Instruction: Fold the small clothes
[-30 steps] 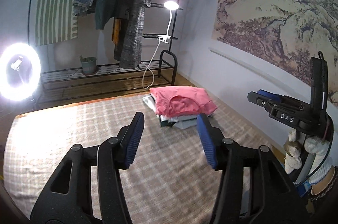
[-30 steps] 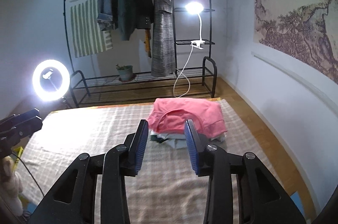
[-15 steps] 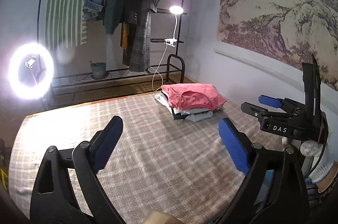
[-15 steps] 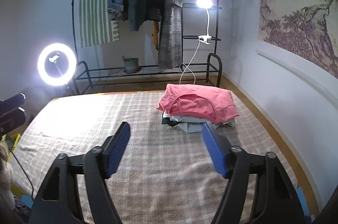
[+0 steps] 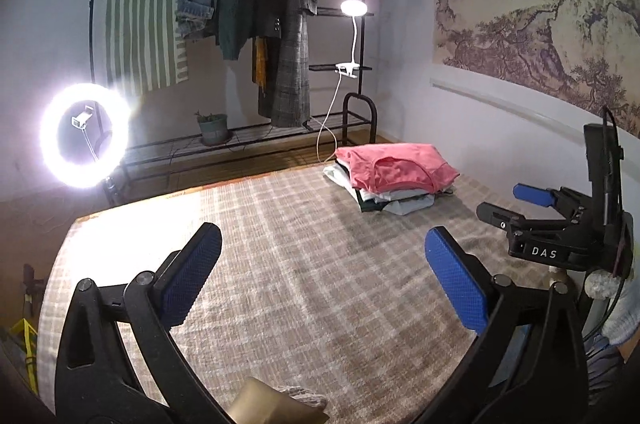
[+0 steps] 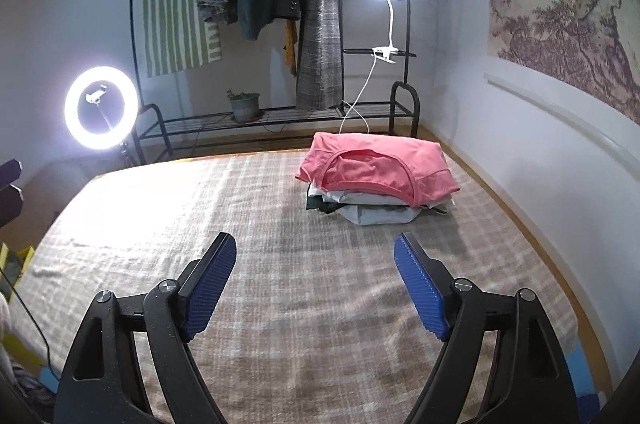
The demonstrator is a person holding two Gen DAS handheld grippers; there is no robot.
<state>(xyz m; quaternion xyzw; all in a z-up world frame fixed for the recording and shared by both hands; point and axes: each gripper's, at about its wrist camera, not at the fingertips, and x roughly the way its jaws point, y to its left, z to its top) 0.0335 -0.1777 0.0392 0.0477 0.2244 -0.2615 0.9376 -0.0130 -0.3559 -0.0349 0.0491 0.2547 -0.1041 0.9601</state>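
A soft pink top (image 6: 380,165) crowns a neat folded stack (image 6: 380,207) on the checked woven blanket (image 6: 280,264), at one o'clock, well beyond both grippers (image 5: 322,278) (image 6: 316,282), whose ribbed blue jaws have just been opening on nothing.

dim room | ring light (image 5: 85,135) glare | fisheye-bent edges

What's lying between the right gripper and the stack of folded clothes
Nothing: only bare checked blanket between the right gripper and the stack, in the right wrist view.
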